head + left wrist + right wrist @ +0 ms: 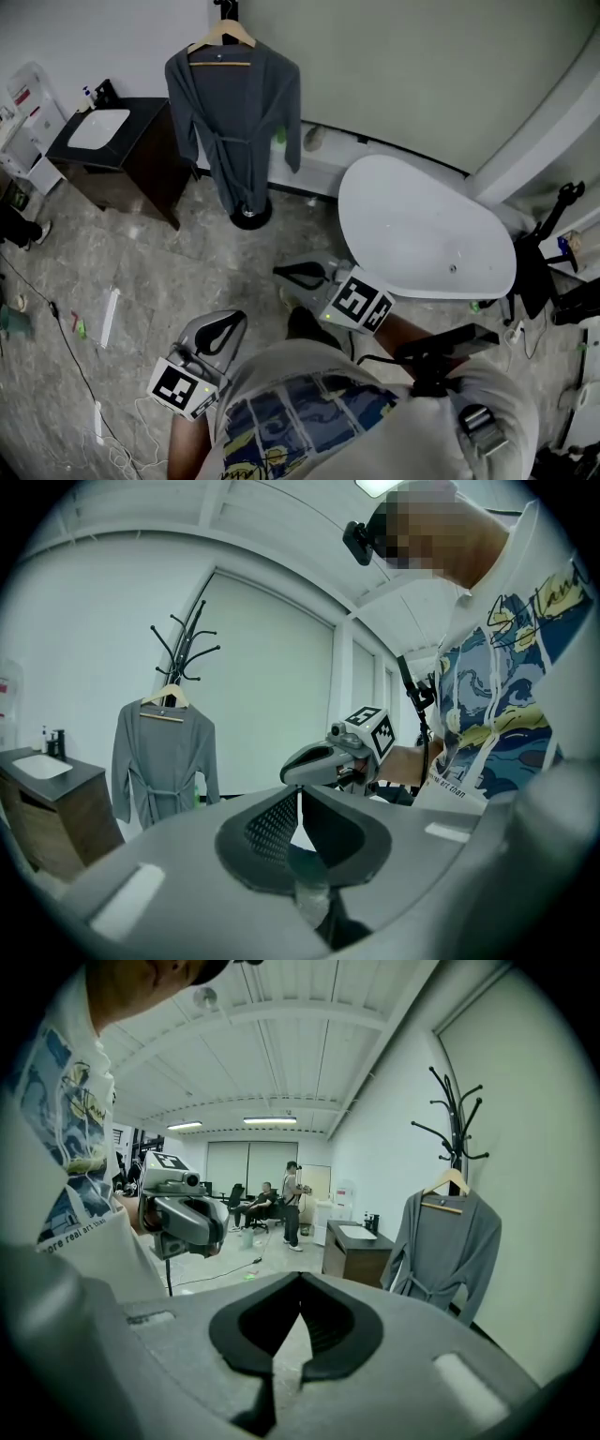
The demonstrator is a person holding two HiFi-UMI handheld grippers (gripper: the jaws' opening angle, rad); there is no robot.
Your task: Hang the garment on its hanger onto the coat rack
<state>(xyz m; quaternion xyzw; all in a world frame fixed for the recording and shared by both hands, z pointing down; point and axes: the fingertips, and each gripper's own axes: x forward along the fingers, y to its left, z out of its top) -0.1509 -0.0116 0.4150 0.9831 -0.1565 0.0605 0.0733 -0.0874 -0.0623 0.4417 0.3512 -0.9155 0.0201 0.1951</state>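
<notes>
A grey robe [234, 112] hangs on a wooden hanger [221, 42] from the black coat rack [226, 9], whose round base [251, 216] stands on the floor by the far wall. The robe [161, 766] and the coat rack [185, 649] show far off in the left gripper view, and the robe [441, 1251] and rack [452, 1115] at the right of the right gripper view. Both grippers are held close to my body, far from the robe. My left gripper [237, 320] [299, 794] is shut and holds nothing. My right gripper [279, 273] [300, 1283] is shut, also with nothing in it.
A dark wooden cabinet with a white sink [98, 128] stands left of the rack. A white bathtub [422, 225] fills the right side. Cables [56, 319] and small items lie on the marble floor at the left. People [272, 1199] stand and sit far back in the room.
</notes>
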